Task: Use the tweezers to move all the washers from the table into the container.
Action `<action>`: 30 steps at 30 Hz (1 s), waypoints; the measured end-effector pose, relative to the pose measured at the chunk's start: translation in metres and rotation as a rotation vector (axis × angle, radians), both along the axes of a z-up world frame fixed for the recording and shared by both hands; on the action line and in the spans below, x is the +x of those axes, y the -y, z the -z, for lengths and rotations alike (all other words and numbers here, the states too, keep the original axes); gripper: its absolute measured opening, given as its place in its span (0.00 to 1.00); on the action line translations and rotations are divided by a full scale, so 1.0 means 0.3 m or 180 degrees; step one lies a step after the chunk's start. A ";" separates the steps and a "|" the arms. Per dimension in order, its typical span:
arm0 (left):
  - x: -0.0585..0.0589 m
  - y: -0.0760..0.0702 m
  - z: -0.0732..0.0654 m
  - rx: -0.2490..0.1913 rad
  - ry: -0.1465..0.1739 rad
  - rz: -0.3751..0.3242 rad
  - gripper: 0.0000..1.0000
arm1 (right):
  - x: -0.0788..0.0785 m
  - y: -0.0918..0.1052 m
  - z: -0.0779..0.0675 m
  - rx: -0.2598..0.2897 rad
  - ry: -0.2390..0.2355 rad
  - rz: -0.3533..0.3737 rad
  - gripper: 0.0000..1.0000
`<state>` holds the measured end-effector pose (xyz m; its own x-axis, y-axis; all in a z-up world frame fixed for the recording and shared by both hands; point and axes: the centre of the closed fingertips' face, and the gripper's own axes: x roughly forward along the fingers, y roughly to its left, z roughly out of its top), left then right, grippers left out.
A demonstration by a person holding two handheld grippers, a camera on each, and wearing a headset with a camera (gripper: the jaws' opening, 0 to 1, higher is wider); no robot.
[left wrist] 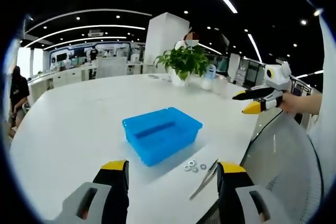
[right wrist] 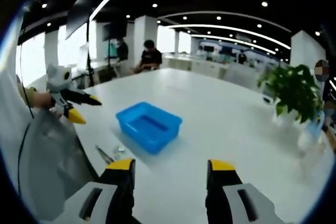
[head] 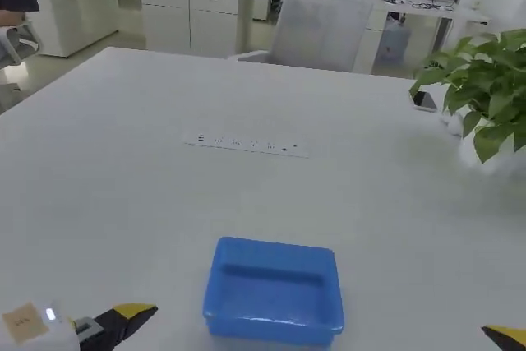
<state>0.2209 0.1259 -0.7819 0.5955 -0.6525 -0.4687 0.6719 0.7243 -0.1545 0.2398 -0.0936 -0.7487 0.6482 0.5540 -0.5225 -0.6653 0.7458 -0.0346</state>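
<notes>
Two grippers hover empty with jaws apart: the left gripper (left wrist: 173,167) and the right gripper (right wrist: 172,164). Small metal washers (left wrist: 193,167) lie on the white table (left wrist: 73,129) beside slim metal tweezers (left wrist: 206,179), near the blue plastic container (left wrist: 168,148). Nothing is started; picking up the tweezers likely comes next.

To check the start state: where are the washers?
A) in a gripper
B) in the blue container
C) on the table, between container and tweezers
C: the left gripper view shows the washers lying on the table between the blue container and the tweezers.
</notes>
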 end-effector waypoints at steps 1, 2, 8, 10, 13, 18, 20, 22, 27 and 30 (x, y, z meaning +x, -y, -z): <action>-0.006 0.004 0.017 0.0045 -0.0055 0.0101 0.65 | -0.003 -0.023 0.006 -0.0012 -0.0030 -0.0086 0.49; -0.008 0.006 0.029 0.0076 -0.0101 0.0145 0.63 | -0.005 -0.039 0.011 -0.0029 -0.0041 -0.0145 0.46; -0.017 0.041 0.072 0.0184 -0.0316 0.0534 0.53 | -0.022 -0.149 0.073 -0.0038 -0.0249 -0.0558 0.35; -0.023 0.051 0.084 0.0212 -0.0368 0.0654 0.51 | -0.032 -0.180 0.095 -0.0080 -0.0303 -0.0702 0.34; -0.032 0.057 0.107 0.0318 -0.0402 0.0820 0.46 | -0.048 -0.220 0.121 -0.0108 -0.0374 -0.0885 0.29; -0.058 0.063 0.154 0.0644 -0.0420 0.1089 0.41 | -0.086 -0.297 0.177 -0.0259 -0.0481 -0.1300 0.25; -0.065 0.065 0.170 0.0707 -0.0467 0.1129 0.41 | -0.098 -0.318 0.197 -0.0287 -0.0523 -0.1412 0.23; -0.077 0.058 0.191 0.0817 -0.0516 0.1201 0.40 | -0.114 -0.342 0.221 -0.0337 -0.0577 -0.1572 0.21; -0.091 0.049 0.228 0.1113 -0.0514 0.1351 0.35 | -0.143 -0.386 0.263 -0.0508 -0.0627 -0.1923 0.18; -0.098 0.060 0.240 0.1175 -0.0518 0.1422 0.31 | -0.158 -0.395 0.288 -0.0661 -0.0636 -0.2116 0.17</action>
<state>0.1916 0.1080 -0.8540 0.2028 -0.5999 -0.7740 0.9125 0.4025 -0.0730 0.1922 0.0249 -0.8350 0.0899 0.6743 -0.7330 -0.9842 0.1727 0.0381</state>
